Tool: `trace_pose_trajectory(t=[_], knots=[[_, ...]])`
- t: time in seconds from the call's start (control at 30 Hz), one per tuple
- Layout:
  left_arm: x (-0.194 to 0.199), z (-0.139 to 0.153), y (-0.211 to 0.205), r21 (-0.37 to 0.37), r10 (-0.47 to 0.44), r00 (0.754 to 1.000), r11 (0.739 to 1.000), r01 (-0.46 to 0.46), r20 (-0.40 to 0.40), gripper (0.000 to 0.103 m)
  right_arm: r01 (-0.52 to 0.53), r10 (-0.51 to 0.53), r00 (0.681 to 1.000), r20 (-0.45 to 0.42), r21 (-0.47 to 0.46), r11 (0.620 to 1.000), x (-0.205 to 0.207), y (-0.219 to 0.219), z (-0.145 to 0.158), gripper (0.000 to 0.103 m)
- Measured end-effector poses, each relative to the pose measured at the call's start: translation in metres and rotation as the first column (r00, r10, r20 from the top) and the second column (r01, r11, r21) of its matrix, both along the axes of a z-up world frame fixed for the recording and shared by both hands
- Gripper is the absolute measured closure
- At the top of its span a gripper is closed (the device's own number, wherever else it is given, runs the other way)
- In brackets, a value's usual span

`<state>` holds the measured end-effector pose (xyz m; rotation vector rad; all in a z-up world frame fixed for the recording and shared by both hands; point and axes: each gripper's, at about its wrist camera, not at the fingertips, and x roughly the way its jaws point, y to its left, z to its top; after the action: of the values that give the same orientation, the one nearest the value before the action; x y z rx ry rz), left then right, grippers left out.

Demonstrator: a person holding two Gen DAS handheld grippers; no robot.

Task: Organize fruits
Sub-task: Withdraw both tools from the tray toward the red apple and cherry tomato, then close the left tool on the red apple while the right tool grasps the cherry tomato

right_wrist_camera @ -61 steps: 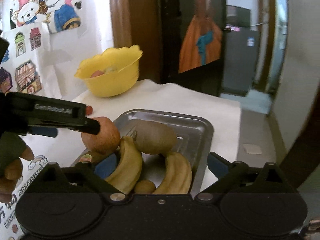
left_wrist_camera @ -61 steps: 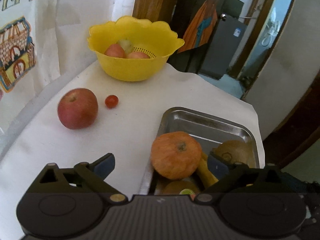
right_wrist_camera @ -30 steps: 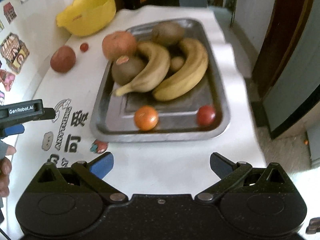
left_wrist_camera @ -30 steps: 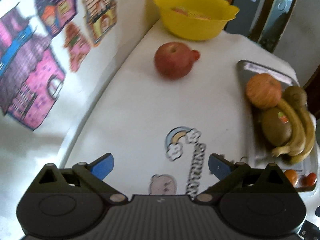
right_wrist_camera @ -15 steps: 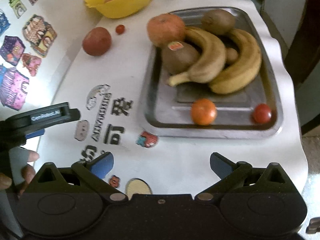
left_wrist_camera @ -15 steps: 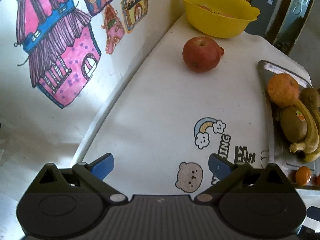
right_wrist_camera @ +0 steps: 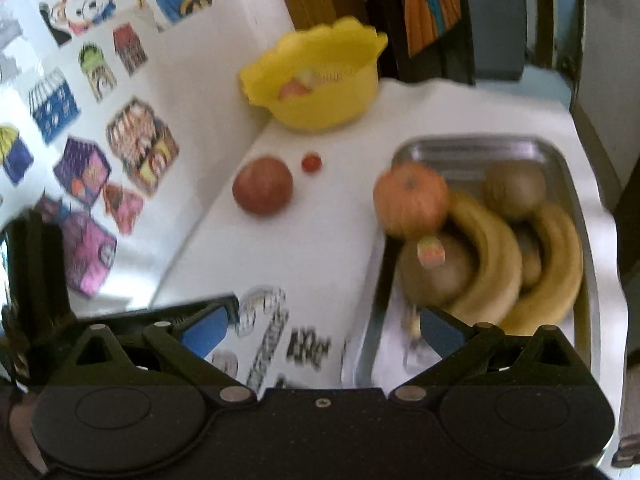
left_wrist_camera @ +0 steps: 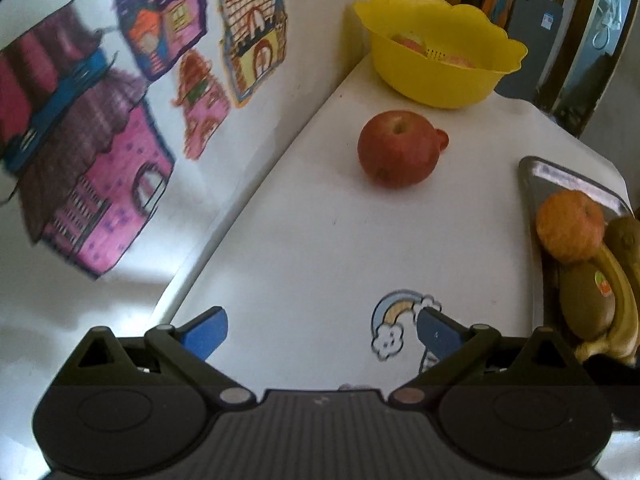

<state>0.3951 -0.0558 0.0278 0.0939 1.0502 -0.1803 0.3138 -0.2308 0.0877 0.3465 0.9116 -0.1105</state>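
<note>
Left wrist: apple [left_wrist_camera: 396, 148] well ahead of spread left gripper [left_wrist_camera: 320, 330]

White table [left_wrist_camera: 320, 240]; apple [left_wrist_camera: 396, 148]; cherry tomato [right_wrist_camera: 311, 163]; yellow bowl [left_wrist_camera: 440, 80]; metal tray [right_wrist_camera: 472, 148]

House drawings [left_wrist_camera: 120, 184] on white wall, rainbow sticker [left_wrist_camera: 394, 322] on table, orange cloth [right_wrist_camera: 430, 0] hanging in bkgd

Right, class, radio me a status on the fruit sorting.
Both tongs open, holding nothing. Red apple loose on the table beside the yellow bowl. Metal tray full. Nothing blocks the apple.
</note>
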Motion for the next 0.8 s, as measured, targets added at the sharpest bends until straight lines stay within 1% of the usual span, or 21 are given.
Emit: trace_pose_trajectory(t=[0.23, 0.5, 0.63, 0.8], knots=[[0.020, 0.003, -0.010, -0.013, 0.007, 1.000, 1.000, -0.007, 0.025, 0.001, -0.021, 0.024, 0.997, 0.067, -0.049, 0.999, 0.030, -0.016, 0.009, 0.001], [0.044, -0.004, -0.023, -0.036, -0.009, 0.999, 0.999, 0.010, 0.047, 0.001, -0.114, 0.133, 0.984, 0.119, -0.154, 0.981, 0.074, -0.030, 0.000, 0.001], [0.054, -0.010, -0.031, -0.040, -0.030, 0.997, 0.999, 0.032, 0.065, 0.001, -0.147, 0.170, 0.976, 0.133, -0.166, 0.975, 0.099, -0.040, -0.007, 0.001], [0.062, -0.014, -0.039, -0.027, -0.061, 0.991, 0.998, 0.065, 0.120, 0.001, -0.194, 0.220, 0.964, 0.148, -0.169, 0.966, 0.130, -0.047, -0.015, 0.002]])
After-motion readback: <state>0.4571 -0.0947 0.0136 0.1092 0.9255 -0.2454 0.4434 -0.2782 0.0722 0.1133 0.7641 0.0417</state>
